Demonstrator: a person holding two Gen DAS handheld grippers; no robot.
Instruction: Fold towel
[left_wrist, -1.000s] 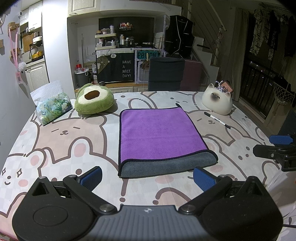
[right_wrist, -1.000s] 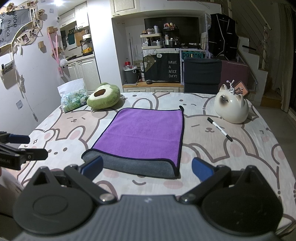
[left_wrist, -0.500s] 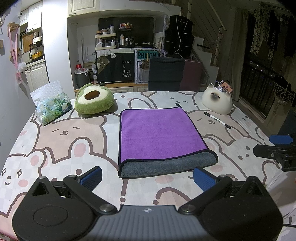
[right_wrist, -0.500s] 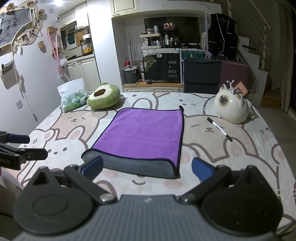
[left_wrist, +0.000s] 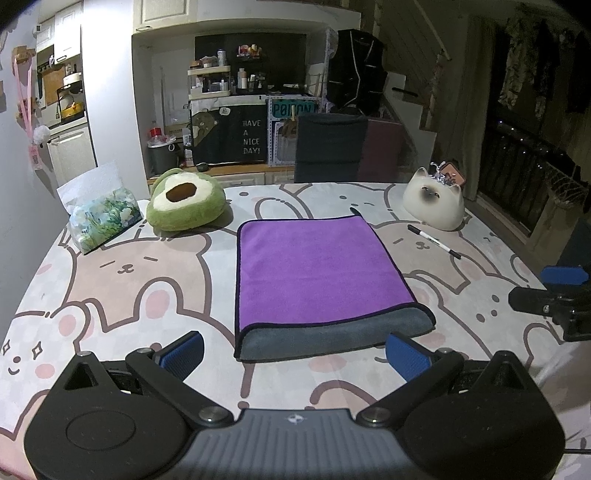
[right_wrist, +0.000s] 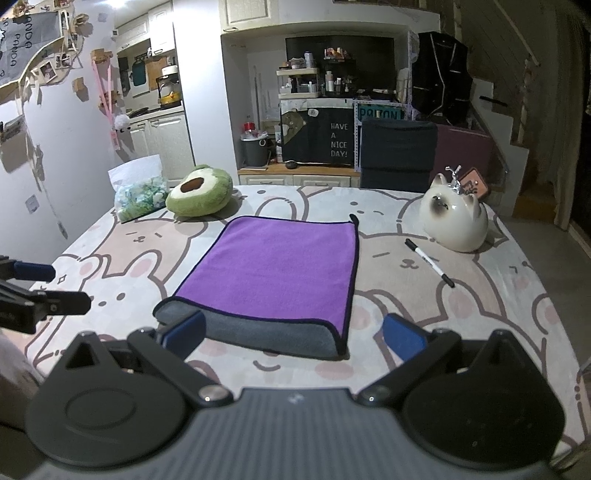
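Centrally, on the table (left_wrist: 110, 280) with its rabbit-print cover, lies the towel (left_wrist: 317, 273), folded over, purple side up, grey underside showing along the near fold; a small loop sticks out at its far right corner.

Left gripper (left_wrist: 295, 354): jaws wide apart, holding nothing, low over the table just short of the towel's near edge.

Right gripper (right_wrist: 293, 334): jaws wide apart, holding nothing; its left pad overlaps the towel's near left corner in view, contact unclear.

Avocado cushion (left_wrist: 184, 201): far left, beside the tissue pack (left_wrist: 101, 218).

Cat figurine (left_wrist: 434, 205): far right; small items behind it are hard to make out.

Pen (left_wrist: 434, 240): near the figurine.
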